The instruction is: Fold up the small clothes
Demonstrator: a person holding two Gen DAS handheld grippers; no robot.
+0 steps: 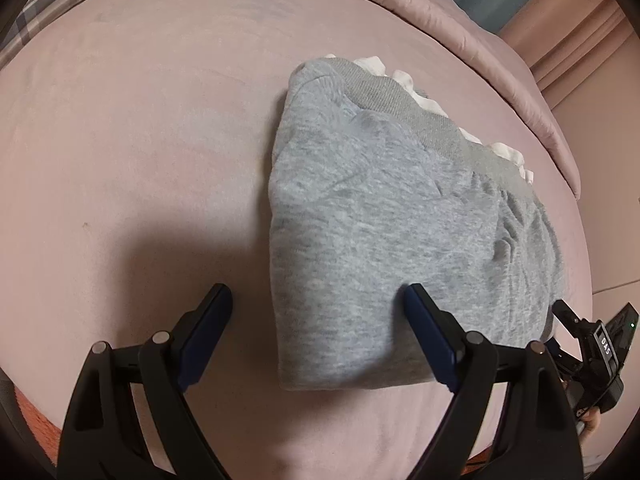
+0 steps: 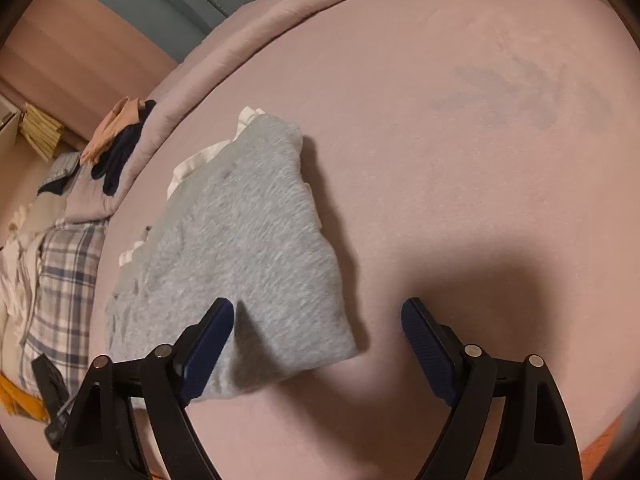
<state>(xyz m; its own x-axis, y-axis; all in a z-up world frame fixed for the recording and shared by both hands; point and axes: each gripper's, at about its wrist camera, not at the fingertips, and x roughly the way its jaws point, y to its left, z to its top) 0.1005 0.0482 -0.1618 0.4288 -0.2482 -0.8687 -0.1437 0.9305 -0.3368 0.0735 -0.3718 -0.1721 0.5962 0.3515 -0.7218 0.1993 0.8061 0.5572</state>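
A grey fleece garment (image 1: 400,208) lies folded into a compact rectangle on the pink bed sheet (image 1: 140,140), with a ribbed band and white frilly trim (image 1: 404,80) along its far edge. My left gripper (image 1: 318,294) is open over the garment's near left corner, its right finger (image 1: 428,332) above the cloth and its left finger (image 1: 208,328) over bare sheet. My right gripper (image 2: 318,306) is open too, straddling the near right corner of the garment (image 2: 248,240). Nothing is pinched by either. The right gripper's body (image 1: 592,344) shows at the garment's right edge.
A rolled pink quilt (image 1: 500,52) borders the far side of the bed. Peach and navy clothes (image 2: 120,136) are heaped on it, and plaid fabric (image 2: 64,280) lies beyond the garment's left side. Bare sheet (image 2: 480,160) stretches to the right.
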